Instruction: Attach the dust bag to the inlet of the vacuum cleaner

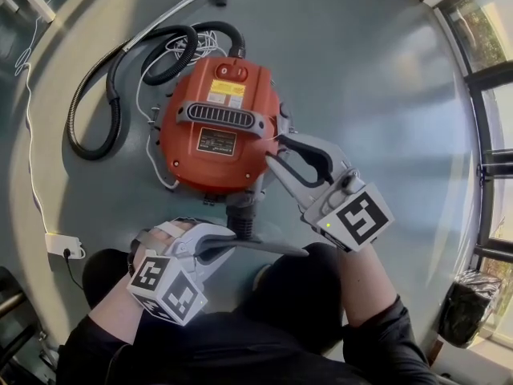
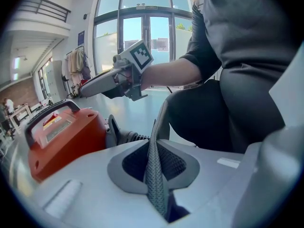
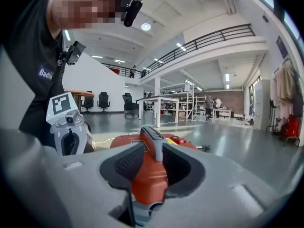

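The orange vacuum cleaner [image 1: 216, 127] stands on the grey floor, its dark inlet stub [image 1: 240, 215] facing me. My left gripper [image 1: 228, 243] is shut on the grey mesh dust bag [image 1: 272, 249], a thin fold of which stands pinched between the pads [image 2: 154, 175]. The bag lies just in front of the inlet [image 2: 124, 137]; whether they touch is unclear. My right gripper [image 1: 276, 147] is open beside the vacuum's right flank. In the right gripper view its jaws [image 3: 152, 167] frame the orange body [image 3: 149, 184] and grip nothing.
A black hose [image 1: 112, 95] loops left of the vacuum, with a metal wand [image 1: 172, 10] behind it. A white cable [image 1: 30, 159] runs to a socket block [image 1: 64, 245]. A black bin bag [image 1: 465, 303] stands by the window wall at right. My dark-trousered knees are close below.
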Demonstrator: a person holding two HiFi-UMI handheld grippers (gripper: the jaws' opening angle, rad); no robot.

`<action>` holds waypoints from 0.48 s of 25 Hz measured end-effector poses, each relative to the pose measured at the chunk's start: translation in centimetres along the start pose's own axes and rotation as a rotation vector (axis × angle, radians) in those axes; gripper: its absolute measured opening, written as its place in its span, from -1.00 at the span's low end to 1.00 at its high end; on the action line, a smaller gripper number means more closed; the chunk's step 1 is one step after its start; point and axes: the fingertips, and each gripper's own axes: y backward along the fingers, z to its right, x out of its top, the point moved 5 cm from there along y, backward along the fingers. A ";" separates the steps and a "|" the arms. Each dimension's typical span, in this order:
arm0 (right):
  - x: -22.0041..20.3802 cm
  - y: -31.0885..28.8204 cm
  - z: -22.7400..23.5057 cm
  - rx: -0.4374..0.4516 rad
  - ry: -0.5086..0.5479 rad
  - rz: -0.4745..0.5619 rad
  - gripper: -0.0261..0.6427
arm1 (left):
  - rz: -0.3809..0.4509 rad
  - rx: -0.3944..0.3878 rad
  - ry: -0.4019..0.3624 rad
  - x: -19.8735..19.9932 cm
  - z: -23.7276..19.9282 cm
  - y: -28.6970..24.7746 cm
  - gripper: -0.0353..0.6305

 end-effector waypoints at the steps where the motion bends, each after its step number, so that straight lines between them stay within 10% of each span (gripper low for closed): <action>1: 0.3 -0.6 0.4 0.014 0.023 -0.005 -0.56 | 0.001 0.000 0.001 0.0 0.0 0.0 -0.73; 12: 0.0 -6.0 1.8 0.174 0.212 -0.119 -0.47 | 0.020 0.032 0.028 0.0 0.0 0.0 -0.72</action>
